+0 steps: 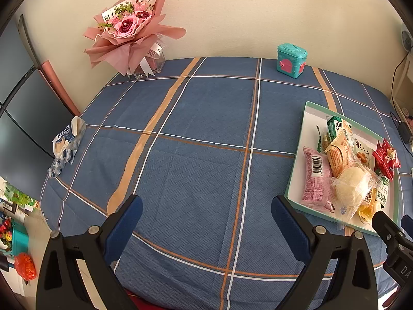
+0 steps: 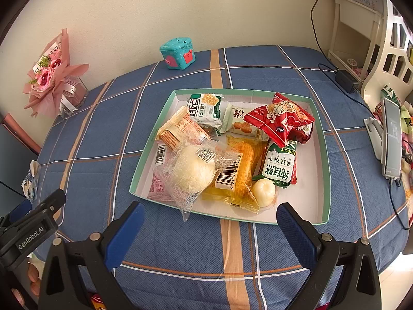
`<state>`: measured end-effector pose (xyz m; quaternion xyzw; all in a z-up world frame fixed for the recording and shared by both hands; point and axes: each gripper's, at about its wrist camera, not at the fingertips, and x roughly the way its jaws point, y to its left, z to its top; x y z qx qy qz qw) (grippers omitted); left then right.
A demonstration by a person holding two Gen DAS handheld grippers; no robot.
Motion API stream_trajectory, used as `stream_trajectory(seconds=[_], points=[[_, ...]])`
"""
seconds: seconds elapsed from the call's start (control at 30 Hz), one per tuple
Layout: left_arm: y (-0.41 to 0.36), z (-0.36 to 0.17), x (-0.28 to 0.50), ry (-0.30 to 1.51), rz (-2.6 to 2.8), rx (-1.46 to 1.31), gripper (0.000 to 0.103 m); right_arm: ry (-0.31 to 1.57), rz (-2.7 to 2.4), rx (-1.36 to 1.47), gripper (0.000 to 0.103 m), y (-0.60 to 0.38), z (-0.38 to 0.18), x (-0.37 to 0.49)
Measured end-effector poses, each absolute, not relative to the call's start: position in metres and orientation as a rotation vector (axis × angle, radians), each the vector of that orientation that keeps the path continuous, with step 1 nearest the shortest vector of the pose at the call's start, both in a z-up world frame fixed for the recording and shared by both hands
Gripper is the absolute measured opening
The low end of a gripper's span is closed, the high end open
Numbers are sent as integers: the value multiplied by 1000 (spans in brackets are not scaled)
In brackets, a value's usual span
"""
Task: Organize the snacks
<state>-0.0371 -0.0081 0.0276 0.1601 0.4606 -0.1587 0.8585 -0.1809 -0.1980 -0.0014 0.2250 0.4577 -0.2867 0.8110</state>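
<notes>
Left gripper (image 1: 206, 222): jaws wide, empty, over bare table (image 1: 201, 134). One blue wrapper (image 1: 65, 146) lies far left, outside tray (image 2: 325, 155). Snacks (image 2: 227, 149) heaped unsorted inside. Right gripper (image 2: 210, 228): jaws wide, empty. Organizing appears incomplete.

pink packet (image 2: 158, 186): mostly under clear bun bag (image 2: 192, 173) | tray (image 1: 296, 170): far corner cut off, left view

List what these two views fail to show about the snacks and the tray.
- Pink packet: right wrist view, mostly covered by the clear-wrapped round bun.
- Tray: left wrist view, its near right corner is hidden by the right tool.
- Small print on the green biscuit pack: too small to read.
- Orange packet: contents hidden by its wrapper.
</notes>
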Motion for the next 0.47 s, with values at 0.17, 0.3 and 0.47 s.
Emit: stream_trajectory(seconds=[0.17,0.3,0.47], points=[[-7,28,-37,967,-333,337,100,978,-614,481,103,-198,-1,-181],[-5,28,-36,967,-333,333,100,978,-614,481,103,-198,-2,-181],[-2,28,-35,973,-341,323,100,978,-614,482,103,-198,-2,-181]])
